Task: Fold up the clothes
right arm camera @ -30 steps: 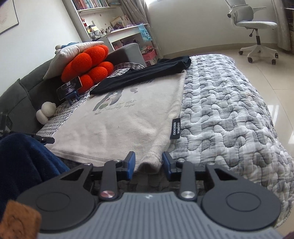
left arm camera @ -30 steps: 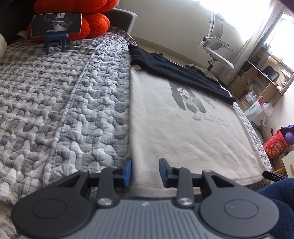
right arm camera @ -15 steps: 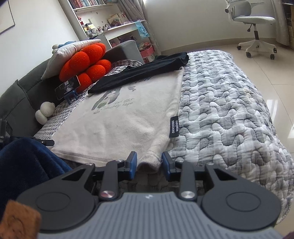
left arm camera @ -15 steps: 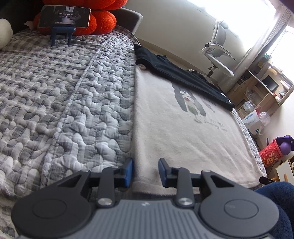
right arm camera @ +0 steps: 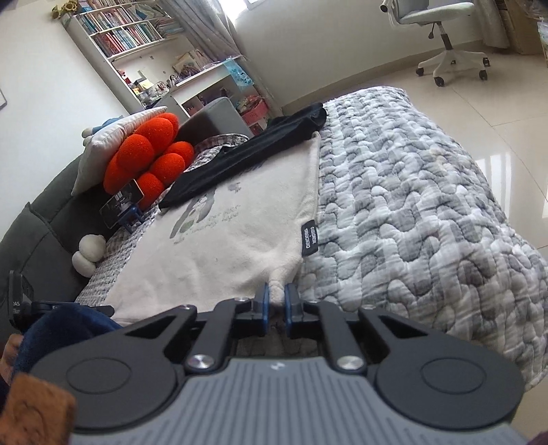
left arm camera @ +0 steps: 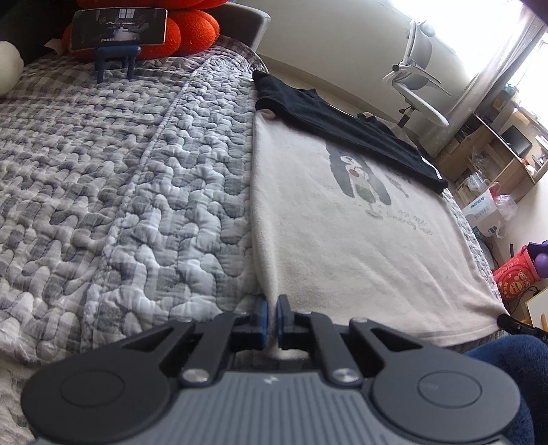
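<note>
A cream garment (left arm camera: pixel 349 239) with a printed cartoon figure lies flat on the grey quilted bedspread (left arm camera: pixel 137 191), a black garment (left arm camera: pixel 342 133) draped across its far end. The left gripper (left arm camera: pixel 270 309) is pressed together on one near corner, a ridge of cream cloth pinched between its blue pads. The right gripper (right arm camera: pixel 276 297) is closing on the other near corner, just by the dark label (right arm camera: pixel 309 237); the fabric bunches between its pads, which seem to press it. Beyond sit orange cushions (right arm camera: pixel 150 154), a phone on a stand (left arm camera: pixel 118 29) and a white office chair (right arm camera: pixel 441 30).
</note>
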The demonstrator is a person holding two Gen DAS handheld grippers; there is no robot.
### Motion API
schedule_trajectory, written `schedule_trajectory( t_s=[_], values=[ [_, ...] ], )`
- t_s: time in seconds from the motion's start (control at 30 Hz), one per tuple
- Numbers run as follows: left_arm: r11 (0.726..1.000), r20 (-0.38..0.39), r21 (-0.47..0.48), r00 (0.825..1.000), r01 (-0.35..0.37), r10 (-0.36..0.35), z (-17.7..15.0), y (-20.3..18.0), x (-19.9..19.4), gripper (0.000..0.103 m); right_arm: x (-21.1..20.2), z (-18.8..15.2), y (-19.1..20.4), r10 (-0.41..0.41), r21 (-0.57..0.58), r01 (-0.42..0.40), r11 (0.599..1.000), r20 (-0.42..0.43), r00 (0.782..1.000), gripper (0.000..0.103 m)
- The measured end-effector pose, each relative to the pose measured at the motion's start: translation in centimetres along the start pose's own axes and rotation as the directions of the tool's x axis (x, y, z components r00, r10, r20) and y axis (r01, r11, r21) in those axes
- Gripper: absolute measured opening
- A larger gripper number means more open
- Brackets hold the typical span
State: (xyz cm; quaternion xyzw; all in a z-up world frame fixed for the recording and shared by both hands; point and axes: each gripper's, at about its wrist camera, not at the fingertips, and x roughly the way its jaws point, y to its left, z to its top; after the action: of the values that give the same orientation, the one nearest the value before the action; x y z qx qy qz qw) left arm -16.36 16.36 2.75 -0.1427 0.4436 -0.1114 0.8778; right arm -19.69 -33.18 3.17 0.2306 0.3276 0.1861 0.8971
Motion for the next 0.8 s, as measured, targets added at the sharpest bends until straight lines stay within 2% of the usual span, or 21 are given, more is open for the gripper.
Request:
schedule_trajectory(
  t_s=[0.1,0.27,0.47,0.8],
  values=[
    [1.0,-0.011,0.009,1.0,-0.023,0.023,0.0,-0.3,-0.1,0.005,-0.4,0.4,0.5,0.001,-0.015,-0.001,1.0,0.012,1.0,0.011],
    [0.999,-0.013,-0.017,0.999,-0.043,0.043,-0.3,-0.1,-0.2,0.004,0.3,-0.5,-0.1,-0.05,0.002,0.05,0.999,-0.025,0.998,0.01],
    [0.999,0.021,-0.014,0.999,-0.034,0.034,-0.3,-0.7,-1.6,0.004,-1.9,-0.1,1.6,-0.016,-0.037,0.018,0.999,0.045,0.999,0.01],
    [1.0,0.032,-0.001,0.999,-0.011,0.011,-0.8,-1.8,-3.1,0.004,-3.2,-0.6,3.1,-0.021,-0.1,0.028,0.995,0.066,0.998,0.01]
  ],
)
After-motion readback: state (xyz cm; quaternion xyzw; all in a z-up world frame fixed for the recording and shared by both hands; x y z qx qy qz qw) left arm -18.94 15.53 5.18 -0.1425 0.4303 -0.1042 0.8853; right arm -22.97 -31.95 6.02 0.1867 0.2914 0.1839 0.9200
